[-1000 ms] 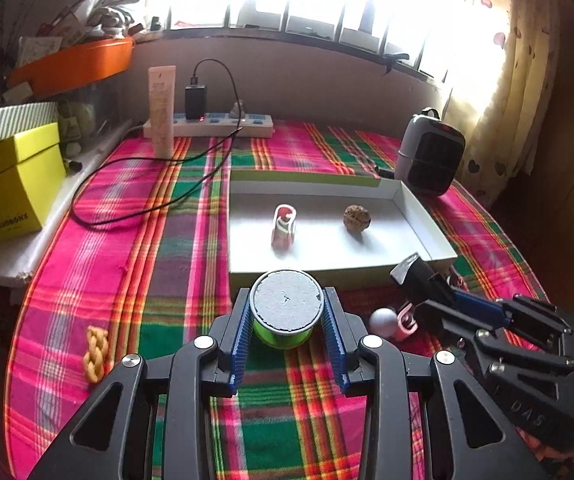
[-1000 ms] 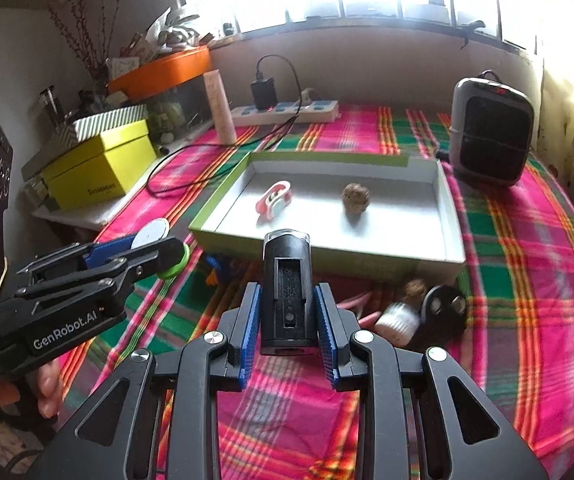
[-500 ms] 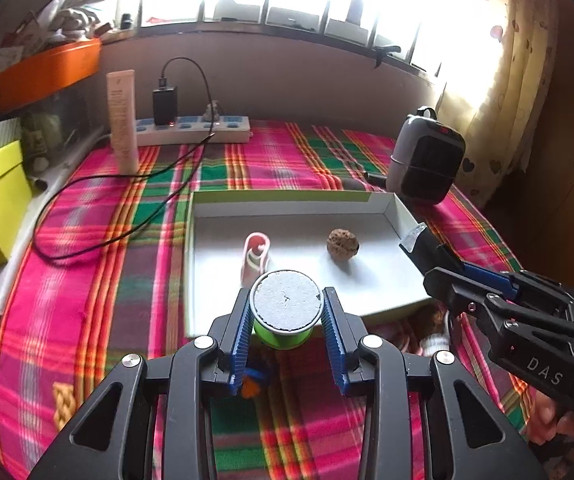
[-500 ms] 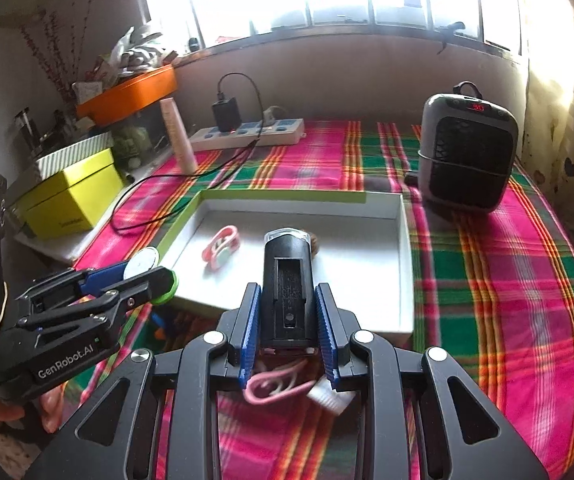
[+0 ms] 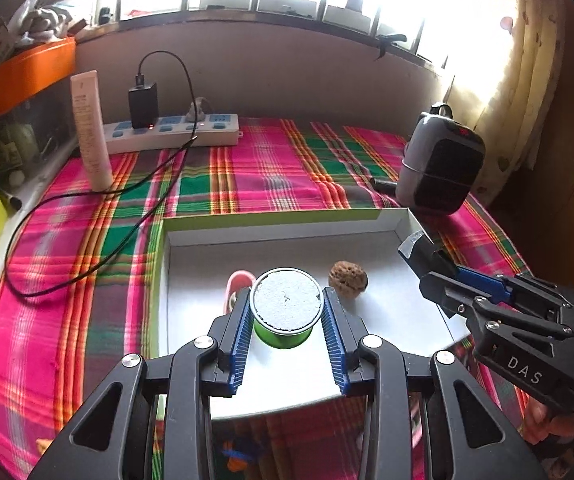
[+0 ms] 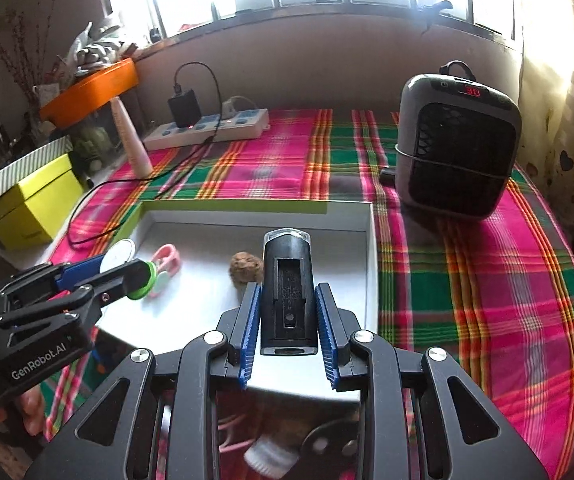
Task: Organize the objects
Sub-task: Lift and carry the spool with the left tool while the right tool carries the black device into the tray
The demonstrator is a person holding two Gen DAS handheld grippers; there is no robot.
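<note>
Green can inside left gripper

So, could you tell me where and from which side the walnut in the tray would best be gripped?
Grip the walnut across its middle, coming from above: it is rounded, with no handle, and lies loose on the white tray floor. The pink clip lies apart from it, so fingers likely fit either side. Both grippers are full now.
</note>
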